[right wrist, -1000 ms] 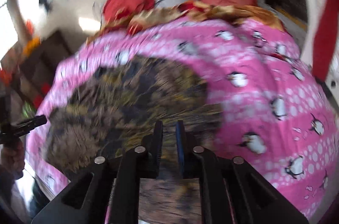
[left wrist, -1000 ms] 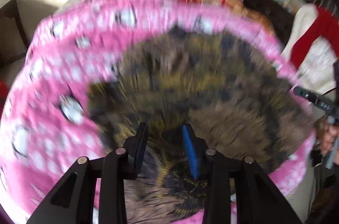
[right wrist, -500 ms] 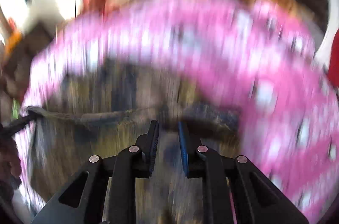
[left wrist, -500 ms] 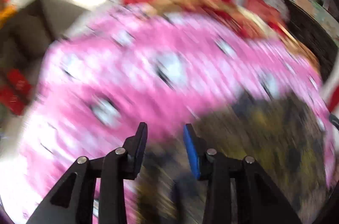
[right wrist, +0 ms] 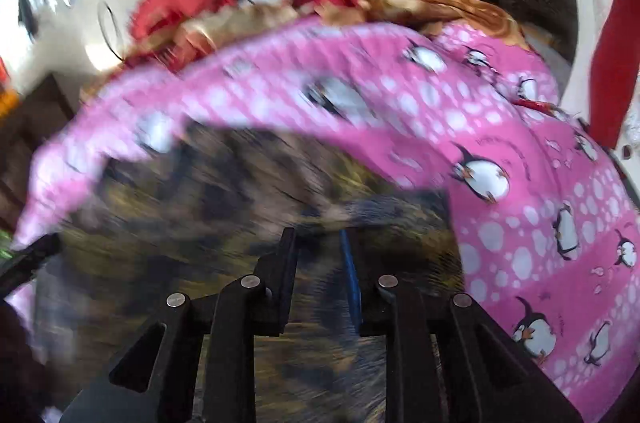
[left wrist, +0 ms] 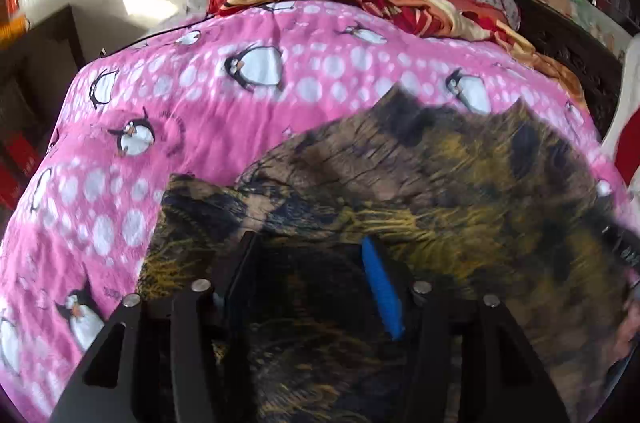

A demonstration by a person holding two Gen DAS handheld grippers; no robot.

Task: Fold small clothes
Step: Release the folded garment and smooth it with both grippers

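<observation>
Fingers of my left gripper (left wrist: 308, 263) spread wide, my right gripper (right wrist: 318, 255) narrow, both low over the brown-and-yellow mottled garment (left wrist: 420, 183) on the pink penguin blanket (left wrist: 200, 127).

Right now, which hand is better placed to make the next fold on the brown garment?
Probably the left gripper: its fingers are open over a folded edge of the brown garment. The right gripper looks narrower, over blurred cloth.

apparently fuzzy cloth garment (left wrist: 420, 183)

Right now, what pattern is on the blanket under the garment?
Pink blanket with white dots and penguins, sharpest in the left wrist view.
</observation>
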